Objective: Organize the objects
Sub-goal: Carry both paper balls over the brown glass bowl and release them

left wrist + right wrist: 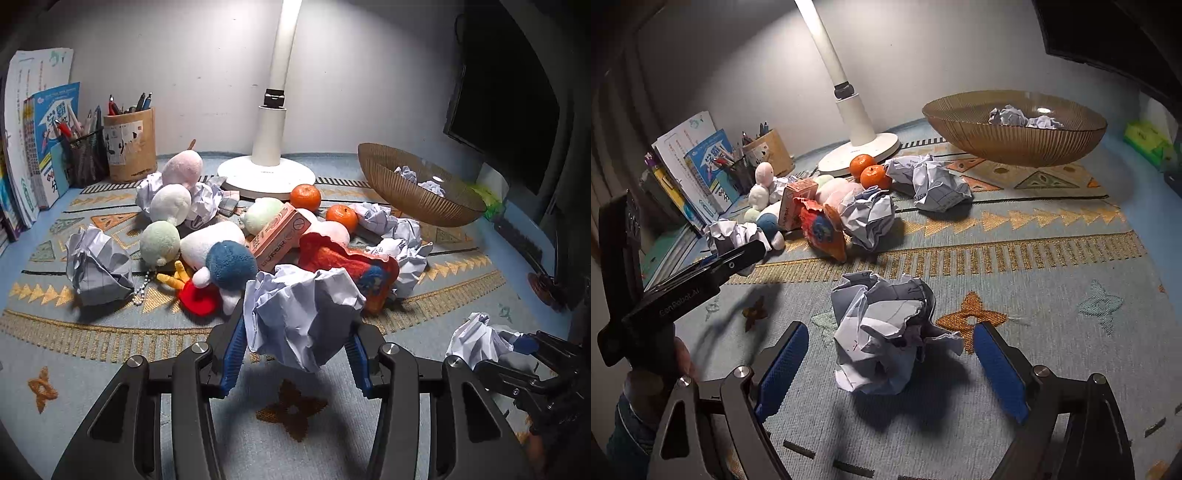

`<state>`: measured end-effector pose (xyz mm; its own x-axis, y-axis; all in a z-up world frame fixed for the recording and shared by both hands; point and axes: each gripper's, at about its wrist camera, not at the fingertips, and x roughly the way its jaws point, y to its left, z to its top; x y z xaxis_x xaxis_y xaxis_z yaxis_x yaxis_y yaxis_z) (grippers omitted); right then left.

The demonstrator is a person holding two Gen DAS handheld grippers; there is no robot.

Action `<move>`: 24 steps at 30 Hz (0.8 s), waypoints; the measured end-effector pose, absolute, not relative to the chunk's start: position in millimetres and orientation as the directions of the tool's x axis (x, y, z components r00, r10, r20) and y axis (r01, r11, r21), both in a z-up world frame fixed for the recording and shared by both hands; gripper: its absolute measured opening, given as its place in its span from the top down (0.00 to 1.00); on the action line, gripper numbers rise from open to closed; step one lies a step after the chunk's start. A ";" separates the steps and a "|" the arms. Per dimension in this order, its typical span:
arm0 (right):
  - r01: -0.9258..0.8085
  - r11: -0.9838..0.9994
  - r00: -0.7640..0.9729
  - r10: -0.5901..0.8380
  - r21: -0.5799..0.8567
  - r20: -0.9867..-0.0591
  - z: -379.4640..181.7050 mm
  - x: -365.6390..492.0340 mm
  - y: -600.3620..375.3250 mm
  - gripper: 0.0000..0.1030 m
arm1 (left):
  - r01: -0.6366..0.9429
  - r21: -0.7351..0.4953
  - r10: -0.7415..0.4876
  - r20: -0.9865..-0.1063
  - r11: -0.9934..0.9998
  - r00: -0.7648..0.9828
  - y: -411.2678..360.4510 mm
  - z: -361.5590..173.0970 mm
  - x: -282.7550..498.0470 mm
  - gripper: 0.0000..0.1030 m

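Left gripper (295, 347) clamped on a crumpled paper ball (303, 314), right gripper (890, 365) spread wide around another paper wad (886, 332) (pads not touching), amber bowl (1015, 147) beyond.

Left wrist view: low and close over the patterned mat (110, 332), facing the lamp base (266, 177) head-on. Right wrist view: also low and near, right of it, facing the same lamp base (858, 153) obliquely. Shared: the clutter before the lamp base.

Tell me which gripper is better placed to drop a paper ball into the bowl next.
Left, probably. The left gripper already clamps a crumpled paper ball; the right gripper stands open around another paper ball lying on the mat.
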<state>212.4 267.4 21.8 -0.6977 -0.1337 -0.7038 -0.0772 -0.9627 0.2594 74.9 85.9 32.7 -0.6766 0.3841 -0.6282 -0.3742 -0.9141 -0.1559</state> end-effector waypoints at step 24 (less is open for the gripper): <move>-0.132 -0.952 -0.899 -0.003 0.278 -0.437 183.5 201.9 366.0 0.56 | -0.529 -0.190 0.552 -0.448 -0.827 -0.703 184.2 168.7 30.8 0.57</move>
<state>201.9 366.0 183.5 -0.8992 -0.0028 -0.4374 -0.1321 -0.9516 0.2775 30.8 184.2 168.7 -0.7034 0.5522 -0.4476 -0.5285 -0.8274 -0.1902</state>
